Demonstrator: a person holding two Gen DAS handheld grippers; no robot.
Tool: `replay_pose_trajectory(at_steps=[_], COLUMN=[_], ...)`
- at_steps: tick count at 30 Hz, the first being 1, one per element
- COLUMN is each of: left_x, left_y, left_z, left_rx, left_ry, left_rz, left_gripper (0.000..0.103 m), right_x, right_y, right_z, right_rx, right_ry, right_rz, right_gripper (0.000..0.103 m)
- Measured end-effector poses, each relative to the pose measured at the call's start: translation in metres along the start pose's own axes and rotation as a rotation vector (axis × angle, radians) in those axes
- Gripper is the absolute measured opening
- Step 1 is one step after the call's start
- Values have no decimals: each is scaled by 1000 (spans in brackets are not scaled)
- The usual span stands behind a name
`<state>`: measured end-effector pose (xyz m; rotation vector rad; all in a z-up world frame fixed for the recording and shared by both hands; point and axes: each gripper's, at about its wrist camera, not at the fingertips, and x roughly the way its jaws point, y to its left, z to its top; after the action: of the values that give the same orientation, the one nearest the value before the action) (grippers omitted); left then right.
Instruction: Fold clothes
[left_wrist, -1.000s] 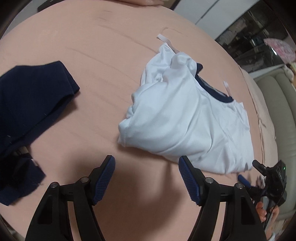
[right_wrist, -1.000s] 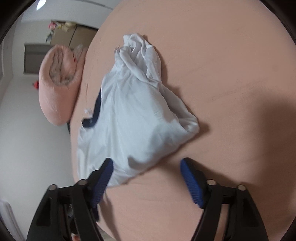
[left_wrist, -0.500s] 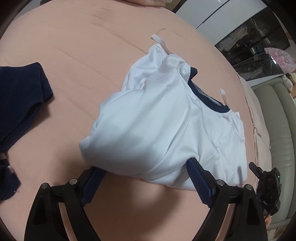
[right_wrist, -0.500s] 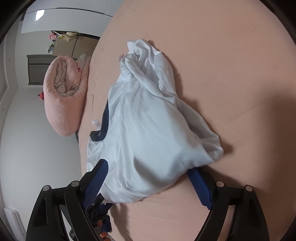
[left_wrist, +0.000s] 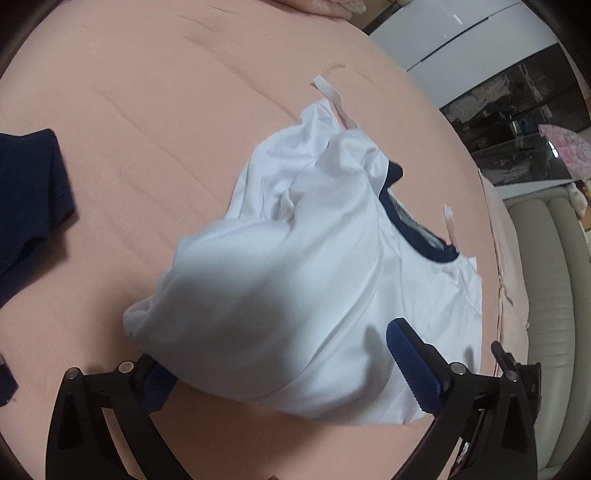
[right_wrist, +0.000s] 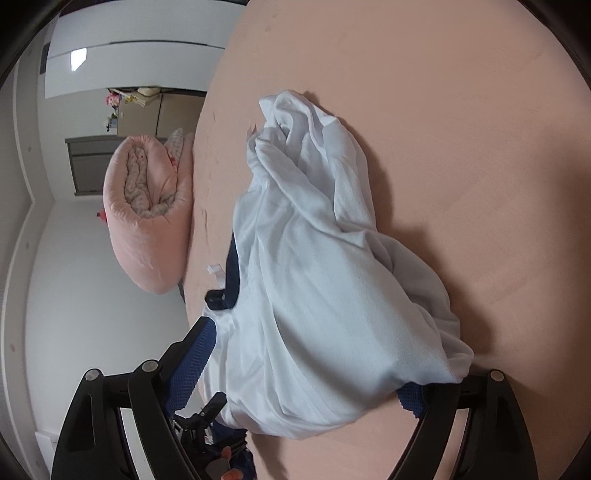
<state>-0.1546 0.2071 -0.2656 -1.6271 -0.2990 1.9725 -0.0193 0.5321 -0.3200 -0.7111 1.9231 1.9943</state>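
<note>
A crumpled white T-shirt (left_wrist: 303, 280) with a navy collar (left_wrist: 421, 236) lies on a peach-pink bed (left_wrist: 177, 110), bunched into soft folds rather than spread flat. In the left wrist view it fills the middle and lower right, its collar toward 2 o'clock and its rounded lower bulge toward 7 o'clock. The left hand-held gripper (left_wrist: 280, 380) straddles that near edge with its jaws opening and standing very wide — the blue pad at 4 o'clock rests over the cloth, the other finger at 7 o'clock is partly hidden under the hem, and neither pad pinches the fabric, so it has hold of nothing. Two short white strips (left_wrist: 328, 92) lie on the sheet beside the shirt, one at 12 o'clock and one just by the collar at 2 o'clock. A dark navy garment (left_wrist: 29, 199) lies well apart at 9 o'clock. In the right wrist view the same shirt runs from 12 o'clock down to the bottom centre, its twisted upper part heaped highest. The right hand-held gripper (right_wrist: 306, 384) is also wide open around the near end of the shirt — one blue pad at 7 o'clock beside the collar side, the other at 4 o'clock mostly covered by cloth, with no squeeze visible. A rolled pink quilt (right_wrist: 147, 214) sits off the bed's edge at 9 o'clock, and a pale sofa (left_wrist: 546, 295) shows at 3 o'clock in the left view.
</note>
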Motion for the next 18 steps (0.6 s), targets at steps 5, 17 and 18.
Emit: replay_pose_trajectory(at_steps=[5, 17, 18], left_x=[2, -4, -4], left_y=[18, 46, 43], left_z=[12, 15, 12], left_rx=[-102, -151, -124], left_ry=[25, 66, 62], left_rz=[-87, -284, -275], left_gripper=[103, 103, 103], right_x=[5, 9, 9], right_y=[-5, -11, -12], right_z=[8, 10, 10], right_rx=[3, -10, -16], right_ry=[31, 51, 56], right_rz=[40, 33, 21], right_gripper=[87, 68, 59])
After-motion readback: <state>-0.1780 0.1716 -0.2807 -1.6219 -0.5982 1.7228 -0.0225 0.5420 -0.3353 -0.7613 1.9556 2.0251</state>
